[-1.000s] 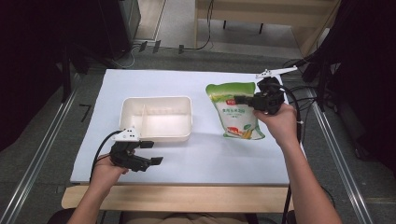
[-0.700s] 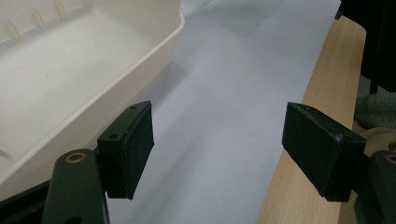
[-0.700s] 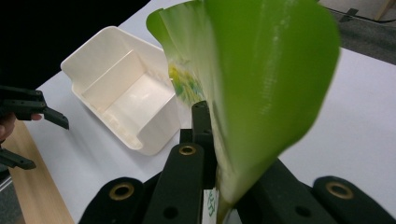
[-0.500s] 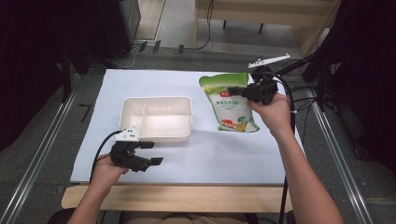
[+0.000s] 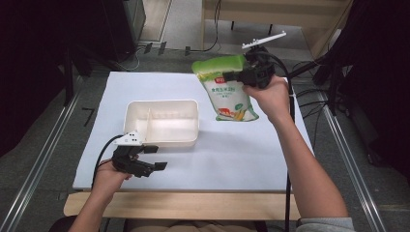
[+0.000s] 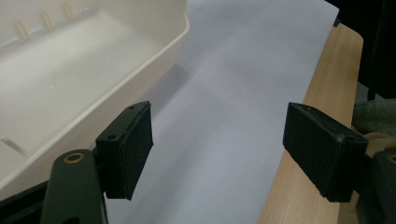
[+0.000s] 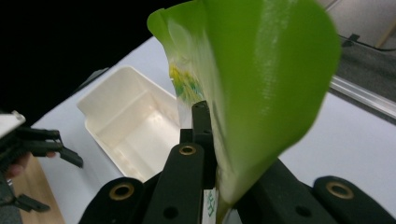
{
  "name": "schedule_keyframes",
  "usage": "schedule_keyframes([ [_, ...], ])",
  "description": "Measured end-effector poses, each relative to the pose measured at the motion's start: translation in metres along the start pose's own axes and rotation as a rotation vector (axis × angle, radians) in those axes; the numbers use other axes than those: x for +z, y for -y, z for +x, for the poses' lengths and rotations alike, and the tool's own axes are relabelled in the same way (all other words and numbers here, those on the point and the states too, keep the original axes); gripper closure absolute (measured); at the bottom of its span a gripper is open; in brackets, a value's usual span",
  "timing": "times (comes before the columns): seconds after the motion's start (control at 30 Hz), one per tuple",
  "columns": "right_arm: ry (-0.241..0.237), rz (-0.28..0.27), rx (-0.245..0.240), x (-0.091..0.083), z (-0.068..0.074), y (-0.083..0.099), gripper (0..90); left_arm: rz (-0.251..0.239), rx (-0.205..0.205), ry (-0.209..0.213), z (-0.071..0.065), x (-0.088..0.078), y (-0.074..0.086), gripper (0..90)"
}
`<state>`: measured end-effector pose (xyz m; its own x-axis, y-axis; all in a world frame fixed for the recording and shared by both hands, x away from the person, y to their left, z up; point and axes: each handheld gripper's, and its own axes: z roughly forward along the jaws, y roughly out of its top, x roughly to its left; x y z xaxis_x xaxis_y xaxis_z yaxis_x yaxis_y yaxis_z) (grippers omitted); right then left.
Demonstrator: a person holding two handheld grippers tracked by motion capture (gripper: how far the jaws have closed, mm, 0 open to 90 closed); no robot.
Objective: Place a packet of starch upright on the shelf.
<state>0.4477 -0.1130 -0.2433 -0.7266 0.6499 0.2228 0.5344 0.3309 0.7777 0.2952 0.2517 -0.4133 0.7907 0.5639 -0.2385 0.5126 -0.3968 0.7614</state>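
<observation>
in the high view the right gripper (image 5: 231, 76) sits in the upper right of the frame, clenched on the green top edge of a snack bag (image 5: 227, 89), which hangs tilted above the white sheet (image 5: 232, 150) covering the table, its lower end down toward the centre right of the frame. the right hand (image 5: 273, 96) wraps the gripper's body, with the forearm running down to the lower right corner. in the right gripper view the bag (image 7: 261, 84) rises from between the two black jaws at the bottom centre and spreads across the upper right of the frame, its green back slightly blurred, the jaws pressed flat against it. a cream tray (image 5: 162, 140) with an inner divider lies left of centre in the high view, well apart from the bag. the left gripper (image 5: 153, 157) rests in the lower left of that frame, just beside the tray's near wall, held by the left hand (image 5: 113, 171). in the left gripper view its jaws stand wide apart over bare sheet, released, with the tray's wall (image 6: 140, 70) at the upper left and the table's wooden edge (image 6: 322, 88) at the right.
</observation>
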Motion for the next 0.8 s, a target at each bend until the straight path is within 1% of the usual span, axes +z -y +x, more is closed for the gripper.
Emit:
schedule_keyframes([
  [0.07,-0.008,-0.009,-0.007,0.001,0.006,-0.009,90.0,0.001,0.002,-0.001,0.001,-0.001,0.000,25.2],
  [0.1,-0.008,-0.009,-0.007,0.001,0.006,-0.009,90.0,0.001,0.002,-0.001,0.001,-0.001,0.000,25.1],
  [0.17,-0.014,-0.012,-0.022,0.005,0.015,-0.022,90.0,0.002,0.000,-0.006,0.001,-0.001,0.000,25.1],
  [0.23,-0.025,-0.016,-0.034,0.012,0.025,-0.033,90.0,0.003,0.005,-0.012,0.001,-0.002,0.000,25.0],
  [0.27,-0.042,-0.015,-0.041,0.019,0.033,-0.041,90.0,-0.004,0.002,-0.011,0.001,-0.002,0.000,25.0],
  [0.33,-0.056,-0.014,-0.048,0.027,0.041,-0.048,90.0,-0.006,0.002,-0.009,0.001,-0.003,0.000,25.0],
  [0.37,-0.056,-0.014,-0.048,0.027,0.041,-0.048,90.0,-0.006,0.002,-0.009,0.001,-0.003,0.000,25.0],
  [0.4,-0.064,-0.010,-0.053,0.033,0.046,-0.052,90.0,-0.003,0.001,-0.006,0.002,-0.003,0.000,25.0],
  [0.43,-0.081,-0.004,-0.065,0.045,0.059,-0.060,90.0,-0.003,-0.002,-0.002,0.002,-0.003,0.001,25.0],
  [0.5,-0.096,0.006,-0.068,0.056,0.069,-0.065,90.0,-0.005,-0.005,-0.006,0.003,-0.004,0.001,25.0],
  [0.57,-0.115,0.015,-0.076,0.072,0.080,-0.069,90.0,-0.010,-0.008,-0.006,0.003,-0.005,0.001,25.0],
  [0.6,-0.115,0.015,-0.076,0.072,0.080,-0.069,90.0,-0.006,-0.004,-0.006,0.003,-0.005,0.001,25.0],
  [0.67,-0.135,0.030,-0.074,0.088,0.088,-0.070,90.0,-0.015,-0.002,-0.002,0.003,-0.006,0.002,25.0],
  [0.73,-0.150,0.044,-0.073,0.103,0.094,-0.069,90.0,-0.016,-0.006,-0.007,0.003,-0.008,0.002,25.0],
  [0.77,-0.156,0.049,-0.073,0.111,0.097,-0.068,90.0,-0.021,-0.010,-0.004,0.003,-0.008,0.002,25.0],
  [0.8,-0.171,0.061,-0.063,0.127,0.099,-0.063,90.0,-0.024,-0.009,-0.004,0.003,-0.008,0.002,24.9],
])
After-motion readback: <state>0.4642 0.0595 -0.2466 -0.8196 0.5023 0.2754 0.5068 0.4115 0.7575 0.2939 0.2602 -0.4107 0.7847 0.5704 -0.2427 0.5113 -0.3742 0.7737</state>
